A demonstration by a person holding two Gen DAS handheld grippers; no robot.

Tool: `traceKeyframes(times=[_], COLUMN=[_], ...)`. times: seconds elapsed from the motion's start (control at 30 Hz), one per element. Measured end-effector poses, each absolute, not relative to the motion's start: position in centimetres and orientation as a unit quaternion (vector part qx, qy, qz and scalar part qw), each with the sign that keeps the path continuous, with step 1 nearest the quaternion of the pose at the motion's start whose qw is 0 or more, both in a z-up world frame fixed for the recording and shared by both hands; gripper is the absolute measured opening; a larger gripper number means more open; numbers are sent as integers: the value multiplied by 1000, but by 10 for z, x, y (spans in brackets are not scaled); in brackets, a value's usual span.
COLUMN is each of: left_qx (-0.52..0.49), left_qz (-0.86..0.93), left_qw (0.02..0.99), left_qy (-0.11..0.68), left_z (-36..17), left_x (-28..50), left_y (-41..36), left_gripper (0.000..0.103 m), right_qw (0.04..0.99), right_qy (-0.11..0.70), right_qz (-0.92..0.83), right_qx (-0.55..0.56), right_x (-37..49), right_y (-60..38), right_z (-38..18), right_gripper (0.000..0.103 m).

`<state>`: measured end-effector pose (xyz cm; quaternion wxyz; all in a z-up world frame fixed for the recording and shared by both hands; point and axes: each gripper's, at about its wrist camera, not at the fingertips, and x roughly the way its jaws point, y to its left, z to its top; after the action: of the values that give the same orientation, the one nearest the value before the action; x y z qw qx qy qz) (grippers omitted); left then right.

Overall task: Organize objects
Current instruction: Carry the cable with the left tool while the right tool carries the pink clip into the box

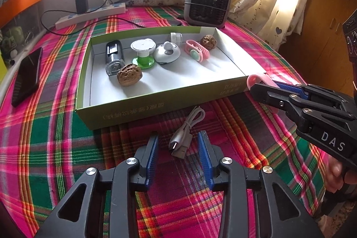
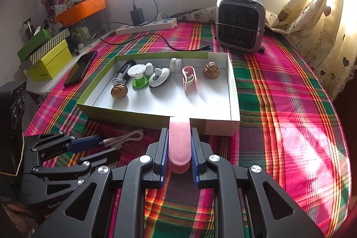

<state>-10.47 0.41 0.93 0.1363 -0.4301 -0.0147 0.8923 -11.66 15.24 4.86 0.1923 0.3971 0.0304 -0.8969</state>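
A shallow green-sided box [image 1: 142, 113] [image 2: 89, 110] with a white floor holds two walnuts [image 1: 129, 76] [image 1: 208, 42], a black-capped bottle [image 1: 113, 57], a green-and-white spool [image 1: 142, 52], a white round gadget [image 1: 167, 52], a pink clip [image 1: 197, 52] and a small jar [image 1: 175, 37]. A bundled grey USB cable [image 1: 183, 135] [image 2: 125, 138] lies on the plaid cloth in front of the box. My left gripper [image 1: 178, 139] [image 2: 98, 146] is open around the cable's plug end. My right gripper [image 2: 179, 139] [image 1: 263, 86] is shut on a pink case [image 2: 179, 144] [image 1: 256, 79], held at the box's near right corner.
A black phone [image 1: 26, 75] lies left of the box. A power strip with charger [image 1: 89, 12] and a small grey heater [image 1: 207, 3] stand behind it. Green and orange boxes [image 2: 49, 59] sit on a shelf at far left. Curtains [image 2: 323, 26] hang at right.
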Motion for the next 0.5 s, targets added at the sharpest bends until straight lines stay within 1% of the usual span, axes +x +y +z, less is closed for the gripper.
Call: traceKeyframes(times=[0.17,0.23,0.27,0.3,0.43,0.5], left_qx=[-432,-432,-432,-431,-431,-430], left_qz=[892,892,892,892,892,893], left_qw=[135,135,136,134,133,136], left_qy=[-8,-1,3,5,3,2], left_z=[8,8,8,8,8,9], left_x=[-108,-107,-107,-107,-107,-106], left_y=[8,9,10,10,9,10], left_gripper=[32,28,21,18,17,15], right_qw=[192,192,192,192,192,192], right_qy=[30,29,29,29,29,29], right_qz=[-897,-897,-896,-896,-896,-896], right_qx=[397,398,398,399,399,399], right_x=[-117,-117,-117,-117,-117,-117], right_y=[152,152,152,152,153,153], right_z=[49,48,48,48,48,48], right_gripper=[18,19,18,18,18,18])
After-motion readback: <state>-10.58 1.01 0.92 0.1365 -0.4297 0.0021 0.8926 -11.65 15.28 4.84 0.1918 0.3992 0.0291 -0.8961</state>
